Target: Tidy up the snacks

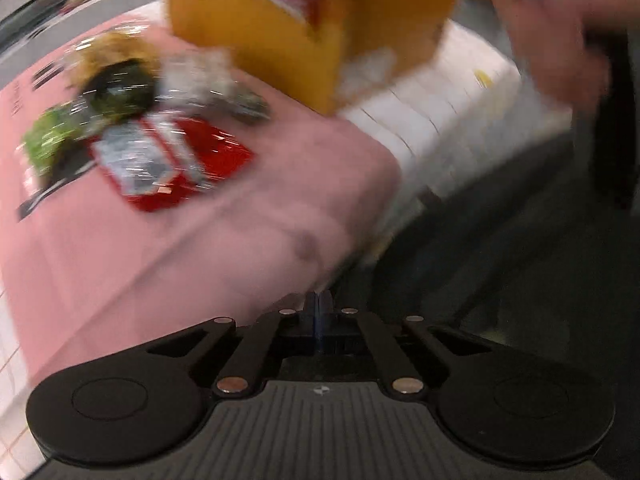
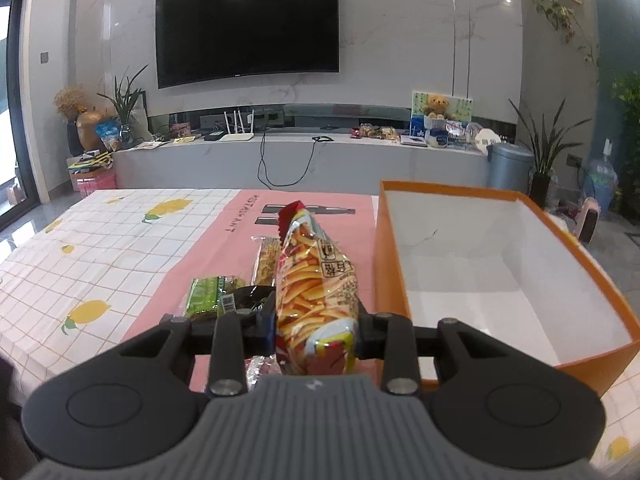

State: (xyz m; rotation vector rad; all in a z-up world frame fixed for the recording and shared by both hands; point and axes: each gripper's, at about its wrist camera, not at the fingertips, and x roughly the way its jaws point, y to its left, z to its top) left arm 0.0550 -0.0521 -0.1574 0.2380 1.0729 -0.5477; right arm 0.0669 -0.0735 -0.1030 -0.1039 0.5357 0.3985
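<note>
My right gripper is shut on a red and yellow bag of fries snack and holds it upright above the pink mat, just left of the open orange box. A green packet, a dark packet and a long yellow bar lie on the mat behind it. My left gripper is shut and empty at the near corner of the pink mat. The blurred left wrist view shows a red packet, a green packet, a dark packet and the orange box.
The table has a white checked cloth with lemons. A TV, a low cabinet with clutter, plants and a bin stand behind. The person's hand and arm are at the right in the left wrist view.
</note>
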